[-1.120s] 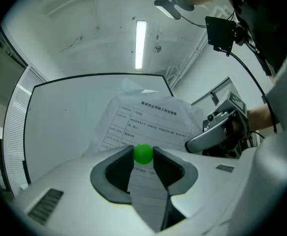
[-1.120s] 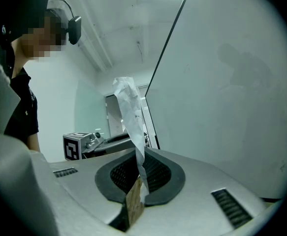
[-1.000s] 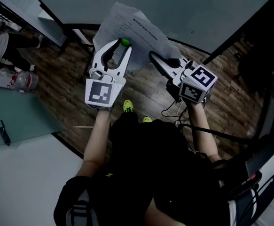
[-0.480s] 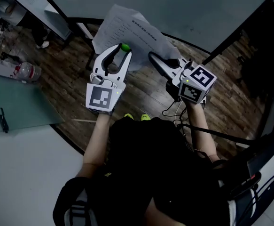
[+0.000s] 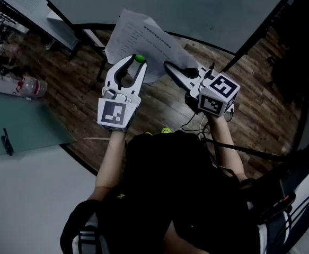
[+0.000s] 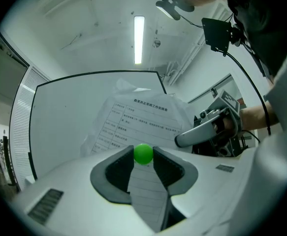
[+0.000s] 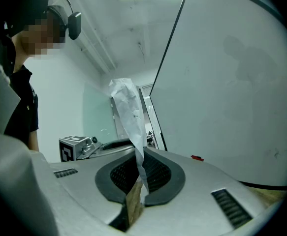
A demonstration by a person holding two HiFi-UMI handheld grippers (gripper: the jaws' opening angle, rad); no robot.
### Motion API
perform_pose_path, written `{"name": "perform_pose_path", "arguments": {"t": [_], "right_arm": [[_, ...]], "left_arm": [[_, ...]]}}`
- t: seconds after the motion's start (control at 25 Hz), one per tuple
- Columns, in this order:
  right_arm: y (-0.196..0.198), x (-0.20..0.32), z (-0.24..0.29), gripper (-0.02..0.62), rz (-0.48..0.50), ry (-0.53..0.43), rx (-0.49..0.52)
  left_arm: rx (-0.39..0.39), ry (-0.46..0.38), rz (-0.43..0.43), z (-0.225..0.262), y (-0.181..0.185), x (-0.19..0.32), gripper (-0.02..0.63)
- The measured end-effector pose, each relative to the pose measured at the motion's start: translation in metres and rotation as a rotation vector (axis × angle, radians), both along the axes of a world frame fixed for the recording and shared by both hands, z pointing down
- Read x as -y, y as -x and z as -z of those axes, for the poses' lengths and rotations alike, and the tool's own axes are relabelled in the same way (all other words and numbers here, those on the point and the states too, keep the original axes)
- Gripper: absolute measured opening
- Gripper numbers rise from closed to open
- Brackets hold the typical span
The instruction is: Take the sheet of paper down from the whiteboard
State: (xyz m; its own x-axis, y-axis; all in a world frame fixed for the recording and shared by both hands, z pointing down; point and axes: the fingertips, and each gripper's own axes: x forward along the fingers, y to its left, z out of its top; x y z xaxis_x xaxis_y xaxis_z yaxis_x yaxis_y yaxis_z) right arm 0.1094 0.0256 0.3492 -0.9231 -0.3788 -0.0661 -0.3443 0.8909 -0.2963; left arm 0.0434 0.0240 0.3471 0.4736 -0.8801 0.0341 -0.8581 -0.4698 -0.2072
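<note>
The printed sheet of paper [image 5: 143, 36] hangs free in front of the whiteboard [image 5: 207, 9], crumpled along its edges. My right gripper [image 5: 170, 66] is shut on the sheet's right edge; in the right gripper view the paper [image 7: 128, 112] rises edge-on from between the closed jaws. My left gripper [image 5: 138, 60] stands just left of it, shut on a small round green magnet [image 5: 140, 58] at its tips. In the left gripper view the green magnet [image 6: 143, 153] sits between the pads with the sheet [image 6: 138, 122] behind it and the right gripper [image 6: 209, 129] at the right.
A wooden floor lies below. A plastic bottle [image 5: 27, 83] and a glass tabletop [image 5: 21, 126] with a small black item [image 5: 7, 142] are at the left. The whiteboard's dark stand leg [image 5: 249, 41] and cables [image 5: 196, 123] are at the right. A small red item [image 7: 196, 158] sits low on the board.
Both grippers keep their holds and stay nearly in place. The person's bright shoes have slid back under the body in the head view.
</note>
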Motion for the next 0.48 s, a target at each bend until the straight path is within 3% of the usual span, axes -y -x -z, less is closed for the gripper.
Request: {"name": "perform_pose_path", "arguments": {"t": [0.48], "right_arm": [[0.0001,-0.0032,0.005,0.028,0.003,-0.007,-0.008]], "left_arm": [[0.005,-0.017,-0.016,0.0073,-0.0035,0.0005,0.141]]}}
